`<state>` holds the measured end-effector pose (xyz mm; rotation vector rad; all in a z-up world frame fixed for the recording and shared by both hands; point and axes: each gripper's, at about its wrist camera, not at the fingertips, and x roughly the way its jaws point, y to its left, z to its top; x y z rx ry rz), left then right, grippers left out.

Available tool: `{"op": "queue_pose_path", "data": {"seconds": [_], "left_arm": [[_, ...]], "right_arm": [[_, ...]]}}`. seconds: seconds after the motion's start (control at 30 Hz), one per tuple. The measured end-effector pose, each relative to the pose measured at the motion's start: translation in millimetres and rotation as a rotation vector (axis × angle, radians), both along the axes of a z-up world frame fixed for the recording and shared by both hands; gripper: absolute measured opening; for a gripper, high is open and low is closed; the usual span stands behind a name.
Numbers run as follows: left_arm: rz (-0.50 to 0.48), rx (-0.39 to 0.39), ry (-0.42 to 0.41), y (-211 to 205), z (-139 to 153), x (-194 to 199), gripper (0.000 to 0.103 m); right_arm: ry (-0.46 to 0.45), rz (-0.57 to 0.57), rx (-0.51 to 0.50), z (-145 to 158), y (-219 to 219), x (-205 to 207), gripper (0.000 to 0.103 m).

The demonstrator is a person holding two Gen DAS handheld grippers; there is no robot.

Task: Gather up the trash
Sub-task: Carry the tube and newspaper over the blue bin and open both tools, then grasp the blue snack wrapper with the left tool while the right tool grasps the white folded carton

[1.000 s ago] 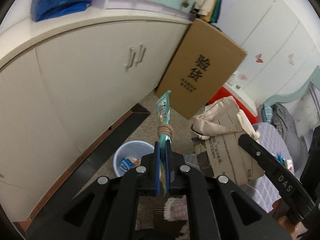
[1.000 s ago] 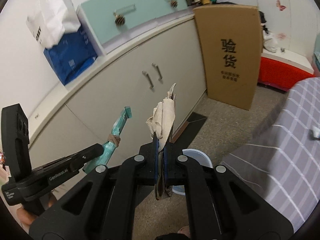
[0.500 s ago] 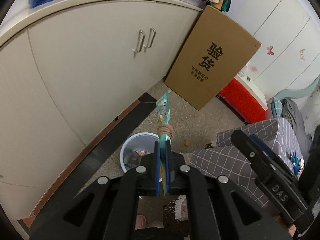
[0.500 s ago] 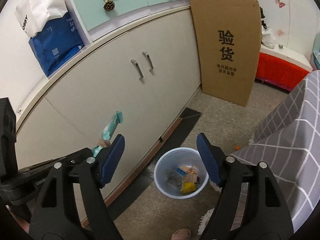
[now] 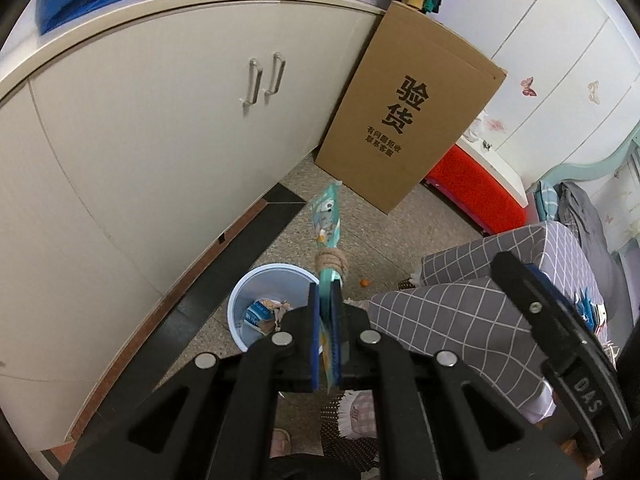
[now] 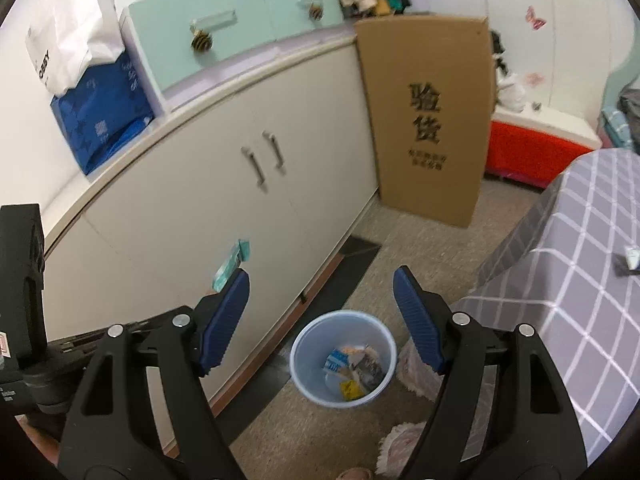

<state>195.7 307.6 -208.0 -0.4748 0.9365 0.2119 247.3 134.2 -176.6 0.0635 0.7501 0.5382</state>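
A pale blue bin (image 6: 343, 356) stood on the speckled floor, near the foot of a cream cupboard (image 6: 224, 216) and just beside a table draped in a grey checked cloth (image 6: 568, 280). Inside the bin lay a small blue-and-white carton (image 6: 335, 359), a yellow scrap (image 6: 349, 389) and some crumpled paper (image 6: 366, 362). The left gripper (image 5: 328, 336) was clamped on a teal wrapper (image 5: 327, 220) knotted round its middle, held above the bin's near rim. The right gripper (image 6: 322, 316) hung over the bin with its jaws spread wide and nothing between them. A tall cardboard box (image 6: 428, 120) leaned against the cupboard.
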Motion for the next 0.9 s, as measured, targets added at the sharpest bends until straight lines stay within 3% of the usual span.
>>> {"op": "queue_pose_path", "data": {"seconds": [0.33,0.37,0.4,0.43,0.47,0.67,0.9], "left_arm": [[-0.023,0.049,-0.036,-19.2,20.1,21.2,0.006],[-0.011,0.048,-0.031,-18.7,18.7,23.0,0.015],[0.001,0.043,-0.016,-18.2,16.0,24.5,0.046],[0.016,0.031,-0.001,-16.6,12.4,25.5,0.064],[0.036,0.015,-0.004,-14.9,9.4,24.3,0.075],[0.04,0.005,-0.002,-22.4,5.9,14.2,0.075],[0.029,0.022,-0.032,-40.4,23.8,-0.5,0.075]], "right_arm": [[-0.075,-0.097,0.056,20.2,-31.7,-2.1,0.076],[-0.074,-0.101,0.057,20.1,-33.9,-2.1,0.077],[-0.071,-0.103,0.056,19.6,-35.3,-1.9,0.077],[-0.064,-0.105,0.054,18.3,-37.1,-1.4,0.077],[-0.057,-0.107,0.05,16.5,-38.8,-1.0,0.077],[-0.026,-0.117,0.042,10.5,-47.7,-3.0,0.077],[-0.028,-0.127,0.055,19.8,-64.3,-13.2,0.077]]}}
